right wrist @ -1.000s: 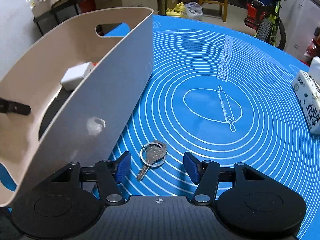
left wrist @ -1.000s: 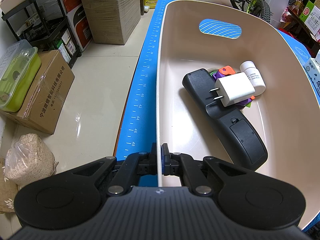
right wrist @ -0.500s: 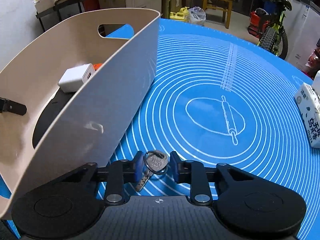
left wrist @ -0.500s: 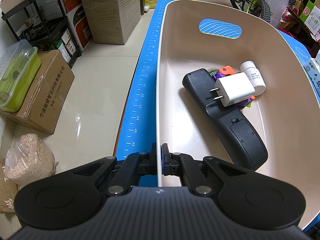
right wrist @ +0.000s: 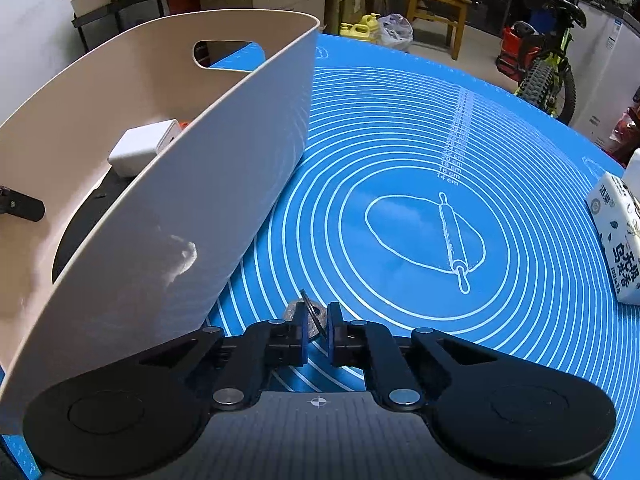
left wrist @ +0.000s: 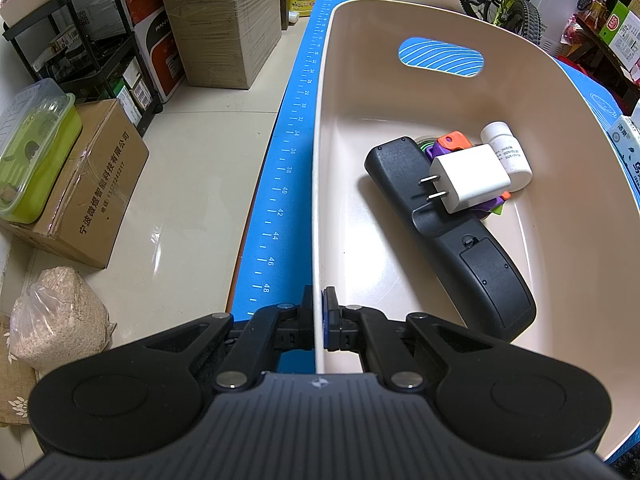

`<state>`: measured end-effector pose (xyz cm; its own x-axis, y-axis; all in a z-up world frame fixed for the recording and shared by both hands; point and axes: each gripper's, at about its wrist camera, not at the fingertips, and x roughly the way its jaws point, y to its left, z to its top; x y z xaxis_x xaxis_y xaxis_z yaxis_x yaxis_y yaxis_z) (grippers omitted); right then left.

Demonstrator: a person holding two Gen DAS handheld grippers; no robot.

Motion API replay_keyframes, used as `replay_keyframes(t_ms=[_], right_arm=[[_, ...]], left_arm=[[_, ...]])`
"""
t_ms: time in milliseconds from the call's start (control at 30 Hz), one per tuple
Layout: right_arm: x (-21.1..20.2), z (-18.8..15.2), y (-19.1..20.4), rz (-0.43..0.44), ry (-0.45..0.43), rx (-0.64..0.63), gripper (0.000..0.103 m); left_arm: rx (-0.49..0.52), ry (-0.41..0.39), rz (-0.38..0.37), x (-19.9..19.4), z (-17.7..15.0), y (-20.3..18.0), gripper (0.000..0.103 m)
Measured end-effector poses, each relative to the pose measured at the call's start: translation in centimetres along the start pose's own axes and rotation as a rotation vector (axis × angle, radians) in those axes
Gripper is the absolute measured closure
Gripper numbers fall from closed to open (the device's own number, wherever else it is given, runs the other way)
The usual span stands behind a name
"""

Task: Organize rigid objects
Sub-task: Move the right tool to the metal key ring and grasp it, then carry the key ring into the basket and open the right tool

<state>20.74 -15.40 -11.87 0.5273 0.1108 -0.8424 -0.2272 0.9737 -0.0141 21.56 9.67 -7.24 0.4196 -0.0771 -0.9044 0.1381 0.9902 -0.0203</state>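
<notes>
Right wrist view, nearest first: my right gripper [right wrist: 317, 334] has just been closing, and its blue pads now stand close together around the keys [right wrist: 308, 314], which lie on the mat [right wrist: 400, 160] at my very tips. A thin ring edge stands up between the pads, tilted toward 11 o'clock; the rest of the bunch bulges just past the left pad. Whether both pads truly press on metal I cannot quite make out, since a sliver of mat shows between the ring and the right pad, but it reads as a pinch on the keys.

From there the bin [right wrist: 180, 208] rises just beside the keys, at about 10 o'clock, its long wall running away toward 12. So the drop lies up and over that wall to my left, and this right gripper is the one nearest the keys.

In the left wrist view my left gripper [left wrist: 319, 312] is pressed shut on the bin's near rim, one pad outside and one inside, steadying it. Farther in, at 1 o'clock, a black remote [left wrist: 460, 248] lies lengthwise on the floor with a white charger [left wrist: 470, 182] on top and a small white bottle [left wrist: 506, 156] beyond.
</notes>
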Motion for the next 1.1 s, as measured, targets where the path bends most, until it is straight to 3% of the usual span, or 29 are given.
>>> replay_keyframes(t_ms=[233, 300, 1100], right_arm=[[0.3, 0.4, 0.6, -0.005, 0.002, -0.025, 0.082], [0.2, 0.4, 0.8, -0.012, 0.003, -0.033, 0.089], [-5.6, 2.0, -1.4, -0.099, -0.119, 0.029, 0.09]], left_arm=[[0.0, 0.001, 0.0, 0.0, 0.0, 0.0, 0.098], [0.0, 0.001, 0.0, 0.0, 0.0, 0.0, 0.098], [-0.002, 0.002, 0.0, 0.1, -0.1, 0.0, 0.099]])
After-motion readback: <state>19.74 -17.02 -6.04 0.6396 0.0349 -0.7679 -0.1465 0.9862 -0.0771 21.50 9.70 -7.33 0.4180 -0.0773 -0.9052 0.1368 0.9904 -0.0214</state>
